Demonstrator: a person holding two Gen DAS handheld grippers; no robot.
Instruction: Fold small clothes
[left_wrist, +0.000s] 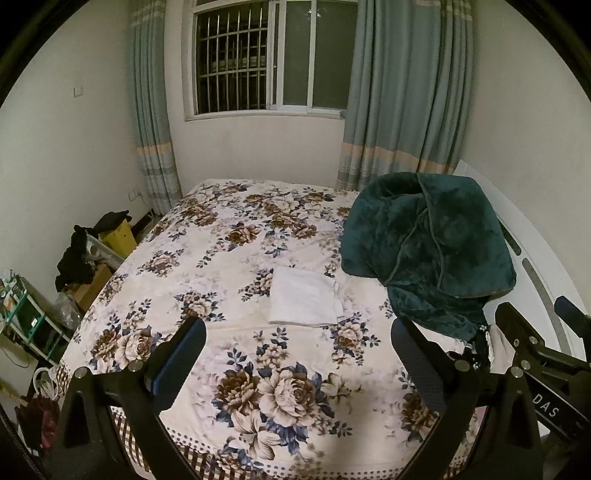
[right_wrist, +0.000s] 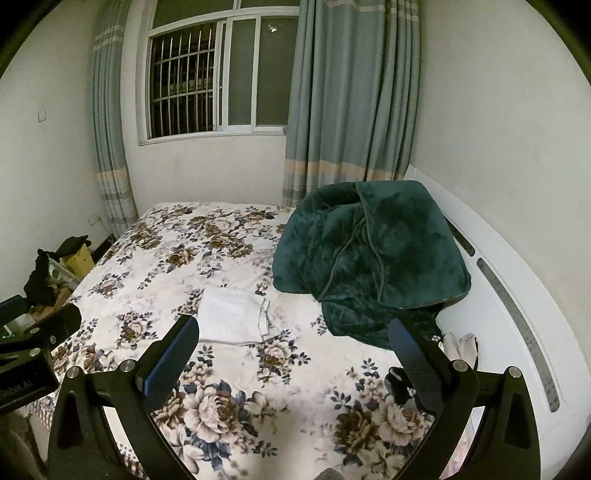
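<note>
A white folded garment (left_wrist: 303, 302) lies flat on the floral bedsheet (left_wrist: 236, 258) near the bed's middle; it also shows in the right wrist view (right_wrist: 233, 315). My left gripper (left_wrist: 299, 363) is open and empty, held above the near part of the bed, short of the garment. My right gripper (right_wrist: 295, 360) is open and empty too, beside the left one; its body shows at the right edge of the left wrist view (left_wrist: 535, 354). A small pale cloth (right_wrist: 460, 345) and a dark lacy piece (right_wrist: 399, 382) lie by the right fingers, near the blanket's edge.
A dark green plush blanket (left_wrist: 424, 243) is heaped on the bed's right side against the white headboard (right_wrist: 517, 295). Boxes and dark clothes (left_wrist: 77, 258) are piled on the floor to the left. A window with curtains (left_wrist: 269, 59) is behind the bed.
</note>
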